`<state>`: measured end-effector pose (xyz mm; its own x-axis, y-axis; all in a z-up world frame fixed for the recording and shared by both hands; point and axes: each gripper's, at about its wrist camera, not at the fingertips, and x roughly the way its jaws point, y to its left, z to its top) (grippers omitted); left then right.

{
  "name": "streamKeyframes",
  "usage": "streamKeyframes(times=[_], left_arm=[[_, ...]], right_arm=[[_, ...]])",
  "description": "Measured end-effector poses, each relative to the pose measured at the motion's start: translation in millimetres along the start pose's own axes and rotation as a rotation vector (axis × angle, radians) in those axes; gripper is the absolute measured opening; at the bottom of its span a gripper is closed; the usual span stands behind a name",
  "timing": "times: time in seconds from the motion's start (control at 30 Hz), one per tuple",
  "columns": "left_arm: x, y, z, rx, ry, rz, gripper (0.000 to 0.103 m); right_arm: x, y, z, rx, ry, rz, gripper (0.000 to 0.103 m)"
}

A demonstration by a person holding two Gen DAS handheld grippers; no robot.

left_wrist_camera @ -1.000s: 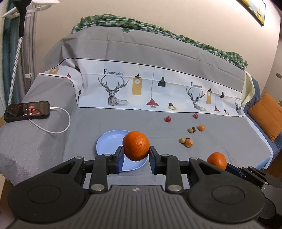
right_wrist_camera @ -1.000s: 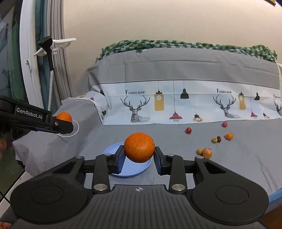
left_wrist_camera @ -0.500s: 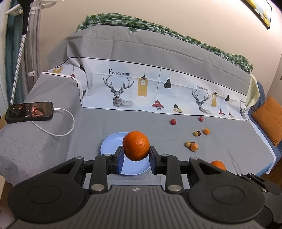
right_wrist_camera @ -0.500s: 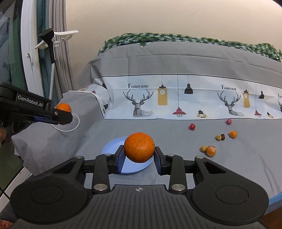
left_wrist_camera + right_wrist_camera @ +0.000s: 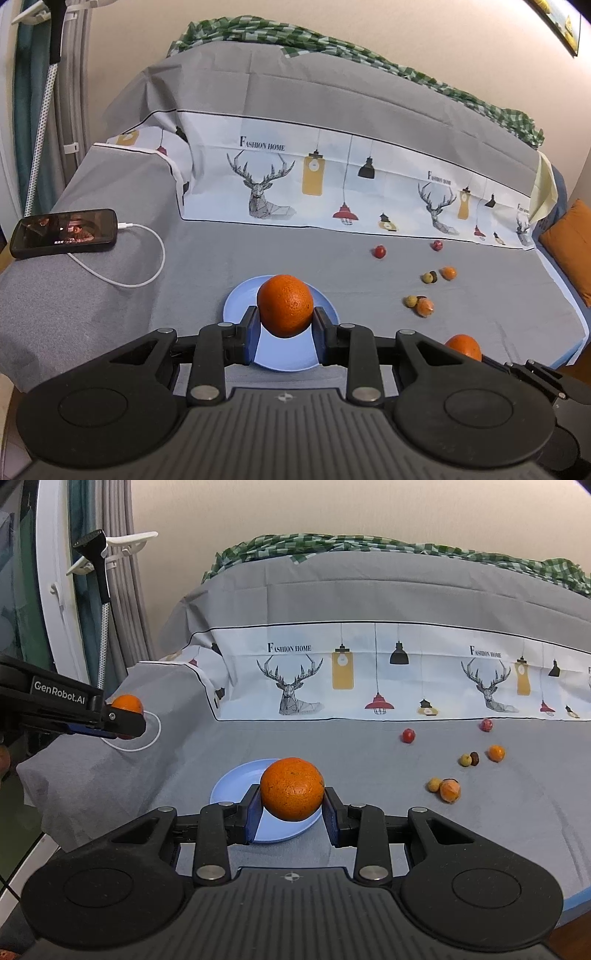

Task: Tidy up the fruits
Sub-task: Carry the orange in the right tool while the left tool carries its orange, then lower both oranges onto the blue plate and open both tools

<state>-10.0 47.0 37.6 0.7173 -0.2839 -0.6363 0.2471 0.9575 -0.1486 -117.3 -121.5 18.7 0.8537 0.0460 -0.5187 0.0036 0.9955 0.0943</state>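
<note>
A: Oranges, two of them, one in each tool. The left gripper [image 5: 284, 329] pinches an orange [image 5: 284, 305] across its widest part, blue pads against both flanks, and the right gripper [image 5: 291, 811] grips its own orange [image 5: 292, 788] the same way. Both fruits hang in the air over the near part of the blue plate [image 5: 240, 304], not resting on it.

B: How would you expect them to handle?

A: My guess is firm but slightly yielding, with a bit of weight. The peel is dimpled and matte, so the pads should find friction. Squeezing hard could bruise the skin; a moderate hold at the equator looks right, and that is where the fingers sit now.

B: And once set down?

A: Round fruit rolls. The plate looks shallow, and it lies on a soft grey cover [image 5: 192, 266], so I'd lower each orange well inside the rim before letting go, leaving space for the second.

B: What else waits?

A: Small fruits lie scattered to the right, well apart from the plate: a red one [image 5: 379, 252], another red one [image 5: 437, 245], a small orange one [image 5: 449, 273] near a yellowish one touching a dark one, and a further little cluster [image 5: 419, 304] closer in. Those look light and need a narrower, gentler pinch. A phone [image 5: 64, 233] on a white cable [image 5: 147, 258] lies far left.
</note>
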Motion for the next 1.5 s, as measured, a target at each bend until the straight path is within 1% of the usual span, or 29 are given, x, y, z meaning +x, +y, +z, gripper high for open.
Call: streamKeyframes(times=[0.07,0.2,0.3,0.5,0.67,0.9,1.07,1.1,1.13,1.17,1.2,1.23,1.27,1.3,1.4,1.5], left_arm=[[8.3,3.6,0.9,-0.003,0.015,0.011,0.033],[34.4,11.8,1.2,0.002,0.048,0.022,0.033],[66.2,17.2,1.0,-0.003,0.095,0.028,0.033],[133.3,27.8,0.1,-0.009,0.166,0.048,0.033],[182.2,36.2,-4.0,0.002,0.234,0.067,0.033],[221.0,39.5,-7.2,0.033,0.282,0.067,0.033],[242.2,35.7,-6.6,0.079,0.311,0.066,0.035],[243.6,35.2,-5.6,0.08,0.307,0.065,0.039],[243.2,34.5,-3.6,0.082,0.297,0.058,0.057],[240.6,34.0,-1.1,0.082,0.283,0.055,0.086],[235.4,34.3,2.1,0.075,0.261,0.066,0.098],[227.7,34.4,4.8,0.064,0.228,0.084,0.103],[217.4,34.5,7.2,0.055,0.195,0.096,0.103],[210.0,33.6,9.1,0.064,0.188,0.096,0.103],[181.5,31.5,11.7,0.076,0.177,0.105,0.103],[149.2,28.8,8.2,0.085,0.161,0.123,0.103]], right_arm=[[8.4,2.0,2.1,-0.003,-0.001,0.0,0.036],[37.3,4.6,4.5,0.004,0.034,0.008,0.036],[65.5,6.2,2.6,-0.009,0.057,-0.009,0.036],[129.3,9.2,-8.2,-0.048,0.147,-0.03,0.036],[170.9,16.3,-18.5,-0.079,0.203,-0.035,0.036],[209.3,20.6,-25.6,-0.113,0.241,-0.012,0.036],[234.7,19.2,-27.7,-0.119,0.277,-0.02,0.037],[239.5,18.8,-27.7,-0.124,0.288,-0.021,0.037],[244.0,18.2,-26.4,-0.127,0.301,-0.011,0.04],[247.1,17.1,-24.0,-0.117,0.309,-0.012,0.045],[248.1,15.9,-20.5,-0.107,0.307,-0.014,0.064],[245.9,14.6,-16.4,-0.1,0.295,-0.016,0.078],[241.1,13.5,-12.1,-0.096,0.272,-0.019,0.082],[234.2,12.1,-7.4,-0.097,0.251,-0.019,0.086],[208.0,4.0,4.0,-0.094,0.238,-0.003,0.094],[173.9,-6.2,6.9,-0.052,0.251,0.022,0.097]])
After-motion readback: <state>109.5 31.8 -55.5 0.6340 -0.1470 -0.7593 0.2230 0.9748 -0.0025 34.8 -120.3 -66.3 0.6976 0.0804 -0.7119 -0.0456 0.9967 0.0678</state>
